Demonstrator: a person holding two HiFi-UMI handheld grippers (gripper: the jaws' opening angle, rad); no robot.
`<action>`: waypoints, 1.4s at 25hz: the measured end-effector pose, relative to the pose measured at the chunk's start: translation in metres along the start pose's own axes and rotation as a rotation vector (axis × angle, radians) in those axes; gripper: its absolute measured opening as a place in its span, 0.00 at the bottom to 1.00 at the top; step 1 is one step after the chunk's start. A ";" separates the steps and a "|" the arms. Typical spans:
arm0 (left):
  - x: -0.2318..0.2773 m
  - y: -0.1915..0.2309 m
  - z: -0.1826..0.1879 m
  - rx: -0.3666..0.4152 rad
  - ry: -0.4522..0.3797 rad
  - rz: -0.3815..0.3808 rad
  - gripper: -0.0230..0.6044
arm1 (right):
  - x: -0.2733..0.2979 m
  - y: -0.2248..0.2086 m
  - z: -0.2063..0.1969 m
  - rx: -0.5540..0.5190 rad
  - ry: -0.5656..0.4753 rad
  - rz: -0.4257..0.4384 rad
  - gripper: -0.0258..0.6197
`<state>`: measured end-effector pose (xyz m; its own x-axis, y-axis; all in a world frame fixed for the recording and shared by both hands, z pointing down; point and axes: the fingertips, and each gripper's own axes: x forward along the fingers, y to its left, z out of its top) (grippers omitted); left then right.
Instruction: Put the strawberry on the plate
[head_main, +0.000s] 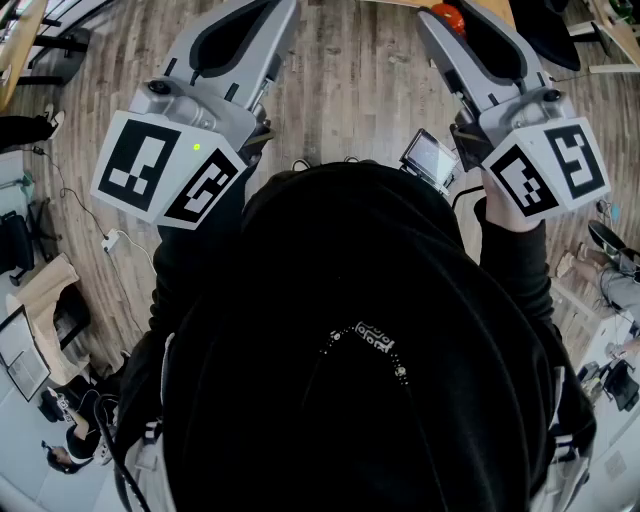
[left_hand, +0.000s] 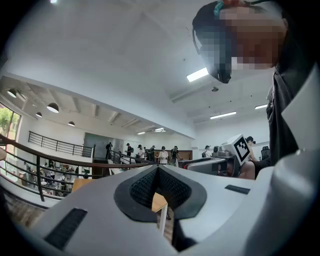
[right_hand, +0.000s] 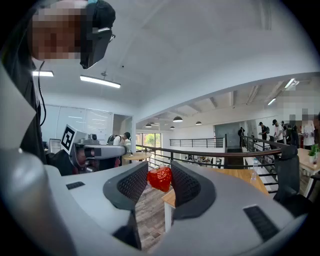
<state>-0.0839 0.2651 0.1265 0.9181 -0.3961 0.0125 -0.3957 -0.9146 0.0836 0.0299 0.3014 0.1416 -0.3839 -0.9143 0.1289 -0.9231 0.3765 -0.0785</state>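
The strawberry (right_hand: 160, 178) sits pinched between the two ribbed pads (right_hand: 131, 184) of the right gripper (right_hand: 159, 170), close to their tips; it is red and glossy, held up in the air with the wood-plank floor (right_hand: 150, 210) below it and the corner of a light wooden table (right_hand: 235, 176) just behind. The right gripper's jaws stand fairly wide, each pad pressed against a side of the fruit; the gripper points roughly level, out over the room towards a dark railing (right_hand: 215, 152).

In the head view the strawberry shows as a small red-orange spot at the top edge, at the far end of the right gripper; the marker cube (head_main: 552, 165) rides at the near end, above the person's black sleeve (head_main: 515, 260).

The left gripper (left_hand: 157, 169) is held up beside it, well apart; its jaws are closed tip to tip with nothing between them; its own marker cube (head_main: 165, 165) faces the head camera; the person's black hooded top (head_main: 350, 350) fills the lower head view.
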 end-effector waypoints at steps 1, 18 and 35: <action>0.003 0.001 0.000 0.002 0.001 0.001 0.03 | 0.001 -0.001 0.001 -0.003 -0.005 0.000 0.28; 0.043 -0.042 -0.014 -0.003 0.033 -0.084 0.03 | -0.048 -0.030 -0.008 0.077 -0.057 -0.034 0.28; 0.084 -0.073 -0.038 -0.002 0.056 -0.060 0.03 | -0.084 -0.089 -0.025 0.099 -0.058 -0.039 0.28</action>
<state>0.0230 0.3014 0.1594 0.9399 -0.3356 0.0632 -0.3402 -0.9363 0.0876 0.1442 0.3485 0.1623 -0.3429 -0.9362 0.0766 -0.9295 0.3264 -0.1716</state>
